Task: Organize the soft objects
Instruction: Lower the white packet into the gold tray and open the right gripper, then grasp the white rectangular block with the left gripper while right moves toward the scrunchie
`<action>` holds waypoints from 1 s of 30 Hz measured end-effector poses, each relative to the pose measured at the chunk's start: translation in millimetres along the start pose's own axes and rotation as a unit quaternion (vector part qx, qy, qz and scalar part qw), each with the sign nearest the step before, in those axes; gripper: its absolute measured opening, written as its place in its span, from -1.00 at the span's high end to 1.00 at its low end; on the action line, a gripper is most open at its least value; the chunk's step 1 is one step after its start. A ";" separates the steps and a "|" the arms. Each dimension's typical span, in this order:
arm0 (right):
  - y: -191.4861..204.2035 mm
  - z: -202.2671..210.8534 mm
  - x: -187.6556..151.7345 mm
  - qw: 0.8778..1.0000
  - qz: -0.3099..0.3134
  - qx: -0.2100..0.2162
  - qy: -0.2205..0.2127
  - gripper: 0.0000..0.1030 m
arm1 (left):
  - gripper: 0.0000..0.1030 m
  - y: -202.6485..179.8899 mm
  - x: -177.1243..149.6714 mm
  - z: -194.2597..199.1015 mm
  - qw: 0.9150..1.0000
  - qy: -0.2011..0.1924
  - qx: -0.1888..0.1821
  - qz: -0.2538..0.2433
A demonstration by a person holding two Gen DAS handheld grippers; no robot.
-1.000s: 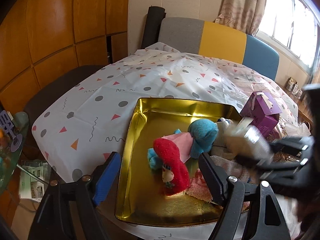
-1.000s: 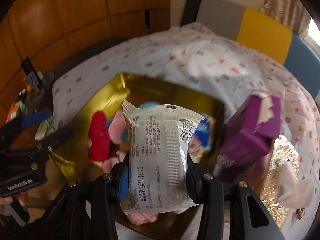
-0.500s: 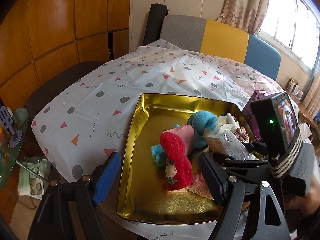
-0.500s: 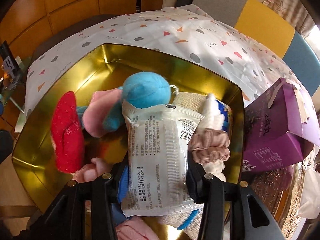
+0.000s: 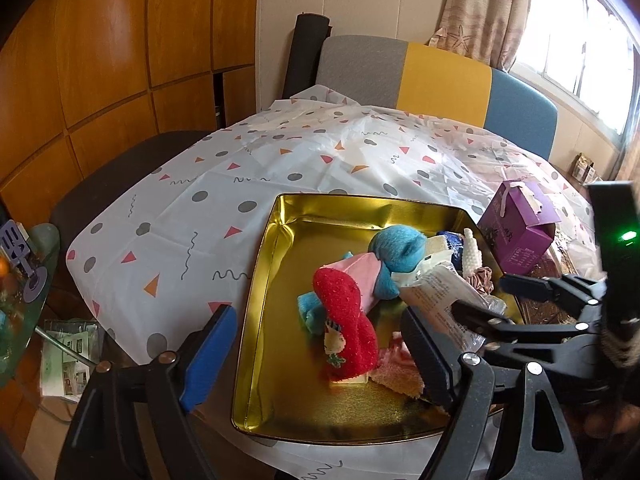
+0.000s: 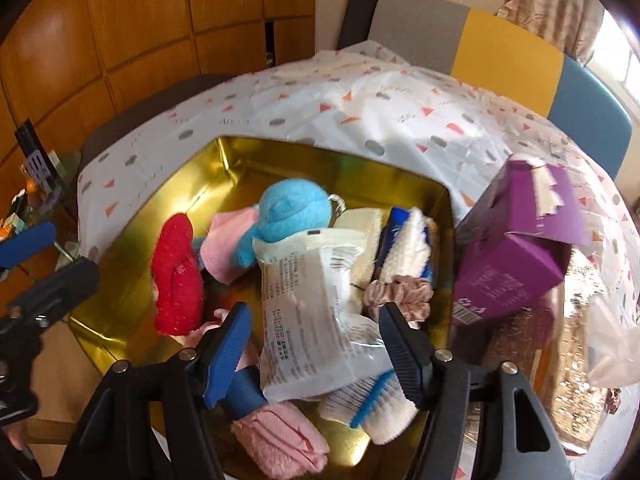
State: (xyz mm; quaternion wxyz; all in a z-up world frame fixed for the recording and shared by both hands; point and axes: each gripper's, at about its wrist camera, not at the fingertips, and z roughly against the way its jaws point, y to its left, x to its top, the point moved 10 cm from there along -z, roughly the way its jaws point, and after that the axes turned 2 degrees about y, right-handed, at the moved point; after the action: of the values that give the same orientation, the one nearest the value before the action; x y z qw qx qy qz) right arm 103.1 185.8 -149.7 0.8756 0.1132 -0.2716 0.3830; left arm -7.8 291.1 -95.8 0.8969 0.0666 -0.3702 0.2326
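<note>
A gold metal tray (image 5: 276, 320) (image 6: 132, 280) holds several soft things: a red sock (image 5: 348, 320) (image 6: 176, 276), a blue plush (image 5: 400, 252) (image 6: 292, 208), a pink cloth (image 6: 224, 244) and a scrunchie (image 6: 400, 292). A white plastic packet (image 6: 316, 320) (image 5: 440, 296) lies on the pile between the jaws of my right gripper (image 6: 316, 344), which stands open around it without touching. My left gripper (image 5: 316, 356) is open and empty over the tray's near edge.
A purple box (image 5: 520, 232) (image 6: 516, 256) stands right of the tray on the patterned tablecloth (image 5: 240, 184). A chair (image 5: 440, 76) is behind the table. A glass side table (image 5: 20, 280) with clutter stands at the left.
My right gripper has opened and let go of the white packet, which now rests on the pile in the tray. The gripper has drawn back a little. The left gripper has barely moved.
</note>
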 end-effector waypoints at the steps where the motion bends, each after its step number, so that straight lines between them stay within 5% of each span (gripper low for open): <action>1: -1.1 4.6 0.5 1.000 -0.003 0.001 -0.005 -0.30 | -0.67 -0.5 0.1 0.8 1.000 0.000 0.001 -0.001; 19: -63.7 91.5 -0.5 0.992 -0.069 -0.033 -0.104 -0.30 | -0.72 -24.7 3.3 11.9 0.999 -0.011 -0.001 -0.035; 30: -145.6 135.9 -19.6 0.980 -0.122 -0.086 -0.135 -0.30 | -0.72 -54.2 7.0 20.3 0.997 -0.020 -0.010 -0.072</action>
State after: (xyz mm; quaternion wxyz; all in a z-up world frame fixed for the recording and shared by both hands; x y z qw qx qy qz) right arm 145.9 19.4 -46.9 0.8776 0.1199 -0.4034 0.2297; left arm 9.0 239.9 -73.5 0.9044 0.0885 -0.3844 0.1625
